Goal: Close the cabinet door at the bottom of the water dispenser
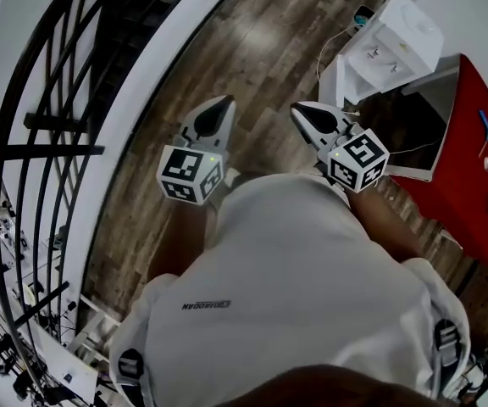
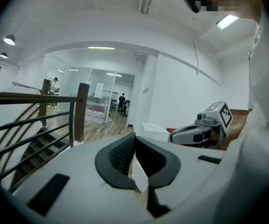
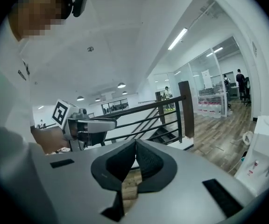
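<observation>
Pointing out over the wooden floor, the left gripper has its jaws pressed together with nothing between them. The right gripper, just beside it, is likewise closed and empty. Both are held out in front of the person's white shirt, with their marker cubes nearest the body. The water dispenser stands ahead and to the right, well apart from both grippers and next to a red cabinet. Its bottom door cannot be made out from here. A black railing runs along the left side.
</observation>
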